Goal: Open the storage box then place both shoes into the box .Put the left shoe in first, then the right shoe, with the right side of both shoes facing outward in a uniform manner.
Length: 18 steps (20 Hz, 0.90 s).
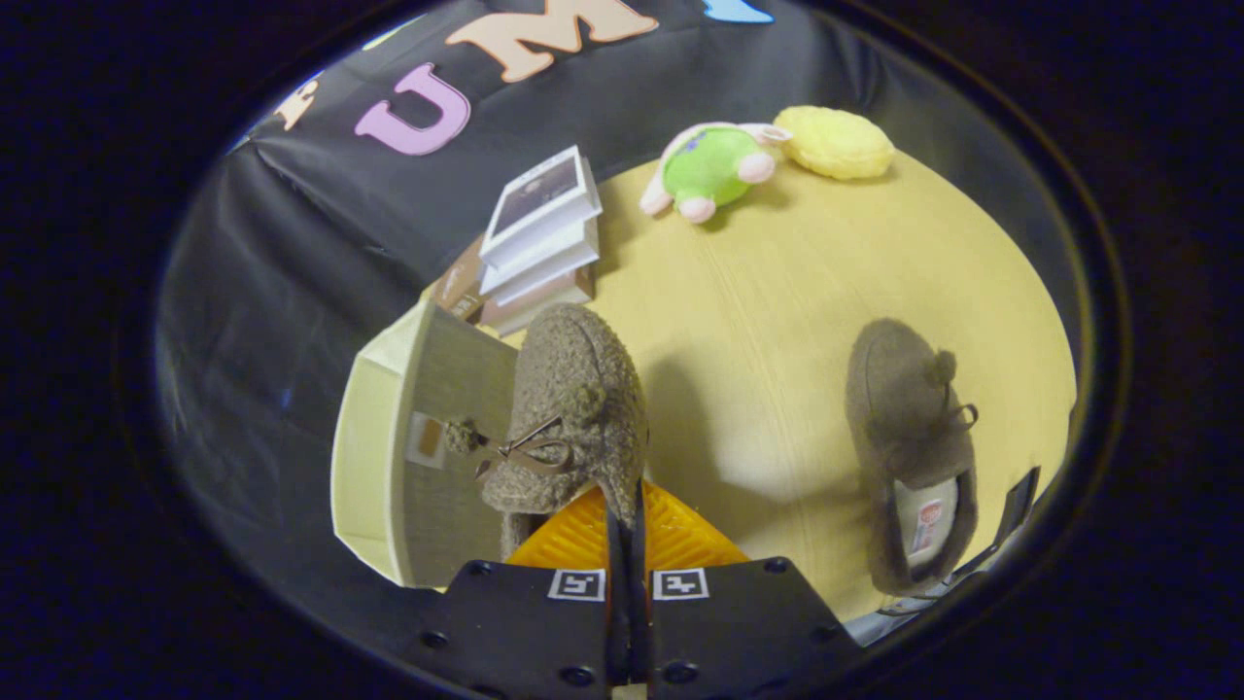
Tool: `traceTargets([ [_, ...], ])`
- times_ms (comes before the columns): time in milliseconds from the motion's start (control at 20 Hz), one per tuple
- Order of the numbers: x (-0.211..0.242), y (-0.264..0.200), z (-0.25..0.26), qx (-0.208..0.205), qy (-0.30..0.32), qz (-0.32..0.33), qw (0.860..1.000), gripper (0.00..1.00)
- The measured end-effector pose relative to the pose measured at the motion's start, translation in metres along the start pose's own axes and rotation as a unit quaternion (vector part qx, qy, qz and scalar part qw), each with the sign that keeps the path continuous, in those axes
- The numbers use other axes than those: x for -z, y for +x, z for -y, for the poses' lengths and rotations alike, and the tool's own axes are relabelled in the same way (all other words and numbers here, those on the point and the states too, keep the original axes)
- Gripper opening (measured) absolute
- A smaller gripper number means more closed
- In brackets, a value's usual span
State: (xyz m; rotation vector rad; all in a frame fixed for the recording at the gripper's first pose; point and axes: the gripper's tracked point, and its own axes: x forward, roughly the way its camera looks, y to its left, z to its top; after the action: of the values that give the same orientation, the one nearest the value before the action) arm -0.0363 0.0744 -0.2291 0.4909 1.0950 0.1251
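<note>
Brown fuzzy shoe hangs pinched at its heel rim between the gripper's closed fingers, just beside the box. The other shoe lies well apart on the table.

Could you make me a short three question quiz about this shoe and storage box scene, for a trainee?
1. True or false: the gripper has its fingers pinched on the edge of a fuzzy brown shoe.
2. Where does the other shoe lie?
A. Inside the storage box
B. On the wooden table, off to the right of the fingers
C. On the stack of books
3. Fill in: beyond the held shoe, near the booth wall, stands a stack of ____.

Key: 1 true; 2 B; 3 books. The held shoe hangs beside the storage box, and the table also carries a green plush toy.
</note>
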Motion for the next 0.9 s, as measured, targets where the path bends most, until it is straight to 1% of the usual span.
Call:
traceTargets([
  [200, -0.029, -0.021, -0.046, -0.015, -0.017, 0.034, 0.999, 0.04],
  [400, -0.041, -0.039, -0.108, -0.062, -0.019, 0.042, 0.997, 0.04],
  [450, -0.041, -0.038, -0.124, -0.074, -0.023, 0.039, 0.996, 0.04],
  [550, -0.035, -0.027, -0.149, -0.084, -0.031, 0.029, 0.996, 0.04],
  [800, 0.000, 0.008, -0.198, -0.093, -0.060, -0.010, 0.994, 0.04],
  [900, 0.013, 0.026, -0.206, -0.084, -0.067, -0.024, 0.994, 0.04],
])
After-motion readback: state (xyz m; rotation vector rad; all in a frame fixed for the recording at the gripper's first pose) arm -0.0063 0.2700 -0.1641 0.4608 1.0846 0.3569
